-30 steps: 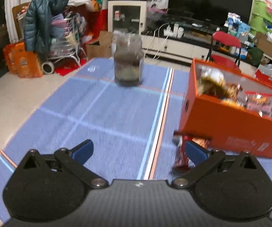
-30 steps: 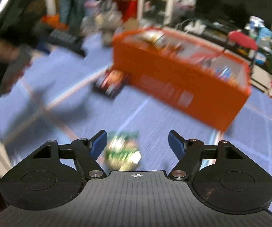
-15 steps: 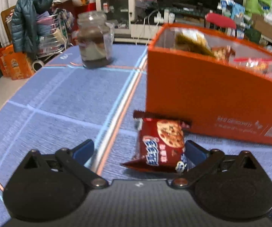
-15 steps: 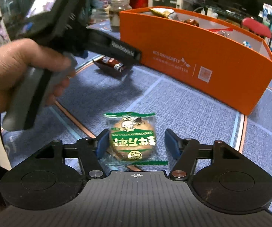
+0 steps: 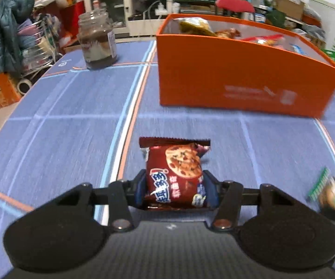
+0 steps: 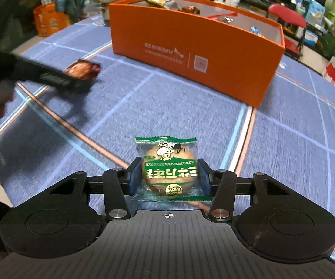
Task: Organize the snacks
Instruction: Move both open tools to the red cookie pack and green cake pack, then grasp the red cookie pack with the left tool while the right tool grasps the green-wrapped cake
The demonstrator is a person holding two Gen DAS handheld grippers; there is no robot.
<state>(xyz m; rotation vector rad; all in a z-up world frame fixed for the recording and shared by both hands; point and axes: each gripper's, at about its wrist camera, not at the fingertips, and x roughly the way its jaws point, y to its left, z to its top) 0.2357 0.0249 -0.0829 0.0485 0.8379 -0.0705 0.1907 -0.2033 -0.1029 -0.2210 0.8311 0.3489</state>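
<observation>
My left gripper (image 5: 174, 189) is shut on a dark red chocolate-chip cookie packet (image 5: 175, 174) and holds it above the blue tablecloth. My right gripper (image 6: 168, 177) is shut on a green-and-clear biscuit packet (image 6: 167, 167). An orange box (image 5: 242, 69) with several snacks inside stands ahead on the table; it also shows in the right wrist view (image 6: 195, 44). The left gripper with the red packet (image 6: 82, 69) shows blurred at the left of the right wrist view. The green packet (image 5: 330, 191) shows at the right edge of the left wrist view.
A glass jar (image 5: 97, 40) with dark contents stands on the table, left of the box. The blue tablecloth (image 5: 74, 121) has orange and white stripes. Beyond the table are a cart with a jacket (image 5: 7, 37), a red chair (image 5: 233, 4) and cluttered shelves.
Both grippers have closed on their packets, left on the red cookie packet, right on the green biscuit packet. Both have lifted and pulled back from the orange box.
</observation>
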